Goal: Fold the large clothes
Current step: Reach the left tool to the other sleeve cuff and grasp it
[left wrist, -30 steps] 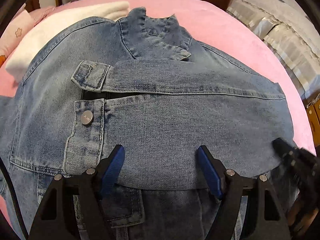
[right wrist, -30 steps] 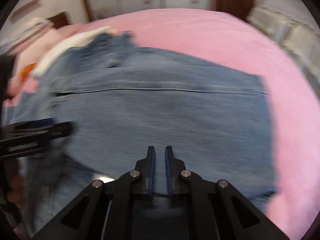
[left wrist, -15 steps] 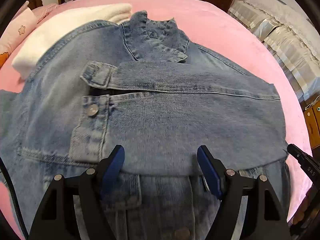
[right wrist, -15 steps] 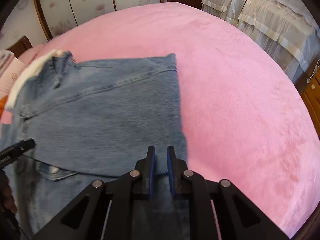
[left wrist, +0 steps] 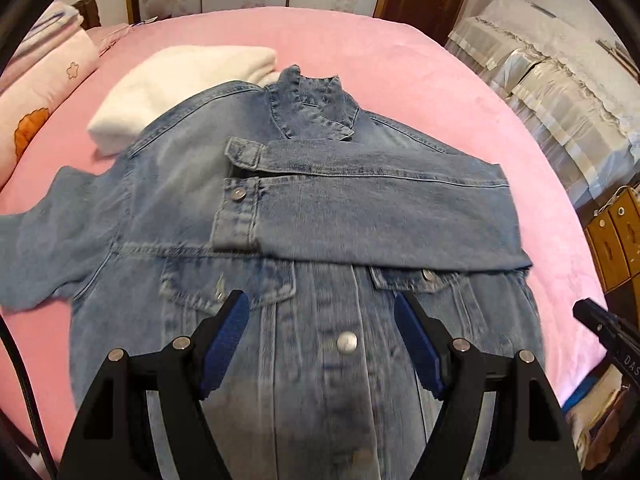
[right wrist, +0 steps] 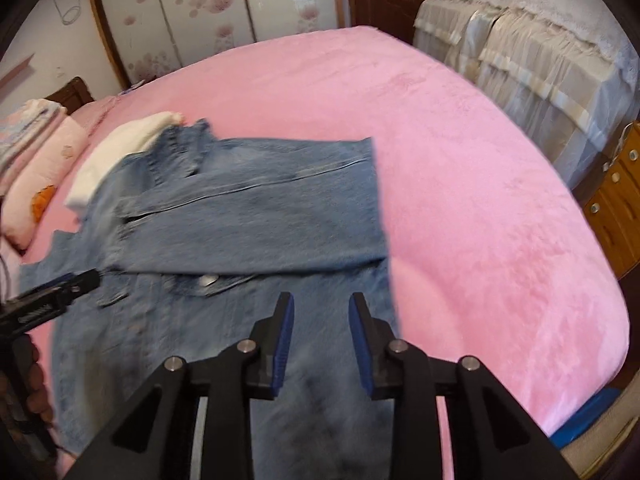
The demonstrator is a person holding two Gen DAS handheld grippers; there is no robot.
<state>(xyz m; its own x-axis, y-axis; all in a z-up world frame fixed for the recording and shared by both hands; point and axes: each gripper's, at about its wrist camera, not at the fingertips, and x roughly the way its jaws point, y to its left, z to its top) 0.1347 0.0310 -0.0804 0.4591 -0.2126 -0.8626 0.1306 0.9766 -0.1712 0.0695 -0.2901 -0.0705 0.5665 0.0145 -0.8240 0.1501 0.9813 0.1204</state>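
The only writing that could be read was "DAS", white letters on the black body of the right gripper (left wrist: 612,332) at the right edge of the left wrist view. The denim jacket (left wrist: 320,216) lay front up on the pink bed cover (right wrist: 480,184), one sleeve (left wrist: 380,208) folded across its chest, collar at the far end beside a folded white cloth (left wrist: 180,84). The left gripper (left wrist: 322,340) pointed steeply down above the jacket's buttoned front, jaws spread wide and empty. The right gripper's jaws were opening, with nothing pinched between them.
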